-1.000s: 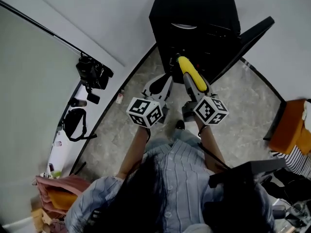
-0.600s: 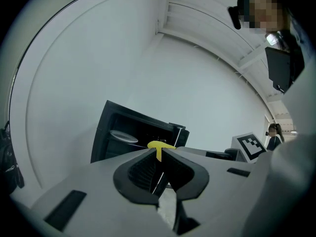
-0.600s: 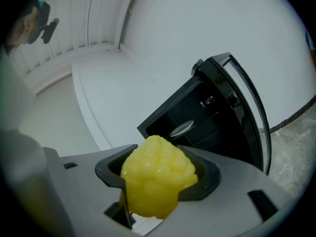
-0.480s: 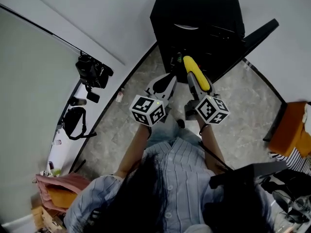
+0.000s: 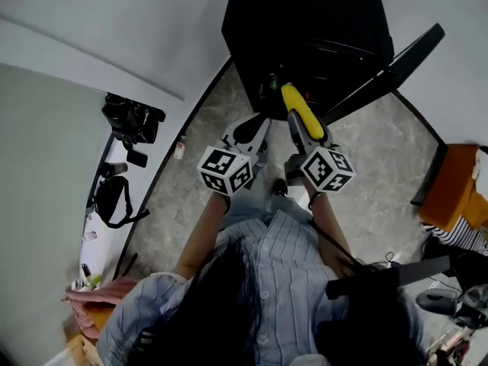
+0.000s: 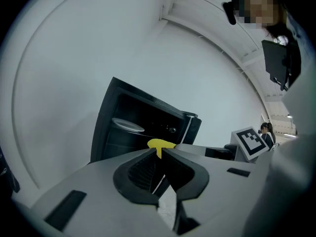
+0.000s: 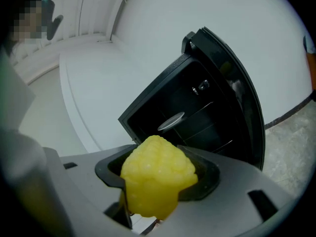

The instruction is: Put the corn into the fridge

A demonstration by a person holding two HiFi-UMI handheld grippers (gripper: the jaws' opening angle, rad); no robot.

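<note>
Bag [image 5: 114, 197] by wall at frame's left, left tool [image 5: 255, 126] near centre with jaws narrow and empty, right tool [image 5: 303, 132] just beside it gripping yellow corn [image 5: 299, 111], cob pointing at open black fridge [image 5: 305, 21] above.

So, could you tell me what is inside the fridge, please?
A pale dish sits on a shelf in the fridge; the corn in the right claw is outside it. The lower interior is covered by that corn.

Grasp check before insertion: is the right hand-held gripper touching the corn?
Touching. The right gripper view shows the corn wedged between the jaws of the right hand-held gripper, both pressed against its sides.
</note>
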